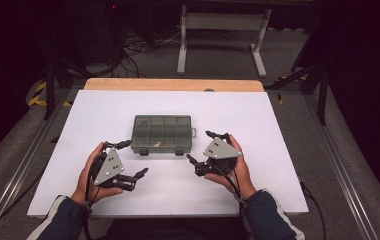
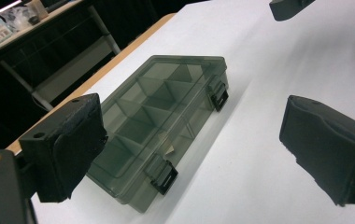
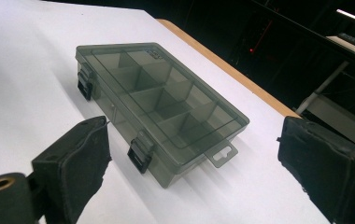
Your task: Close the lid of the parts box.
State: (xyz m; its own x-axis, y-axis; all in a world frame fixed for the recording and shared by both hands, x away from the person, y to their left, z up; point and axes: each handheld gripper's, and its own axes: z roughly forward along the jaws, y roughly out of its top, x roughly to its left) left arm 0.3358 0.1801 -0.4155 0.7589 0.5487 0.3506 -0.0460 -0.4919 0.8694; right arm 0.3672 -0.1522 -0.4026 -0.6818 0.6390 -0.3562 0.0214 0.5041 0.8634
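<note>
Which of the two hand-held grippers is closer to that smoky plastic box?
Left, narrowly. The left gripper sits just off the box's near-left corner; the right gripper waits slightly farther off its near-right corner. Neither touches it.

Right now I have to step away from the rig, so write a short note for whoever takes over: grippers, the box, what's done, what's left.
Left gripper: open, holding nothing, at the compartment box's near left corner, apart from it.
Right gripper: open, holding nothing, at the box's near right corner, also apart.
Box: flat on the white table, lid down, both front latches look shut. A small pale item lies inside near the front.
Done: both grippers are lined up on the box.
Left: nothing gripped yet; latches and lid probably still to open.
</note>
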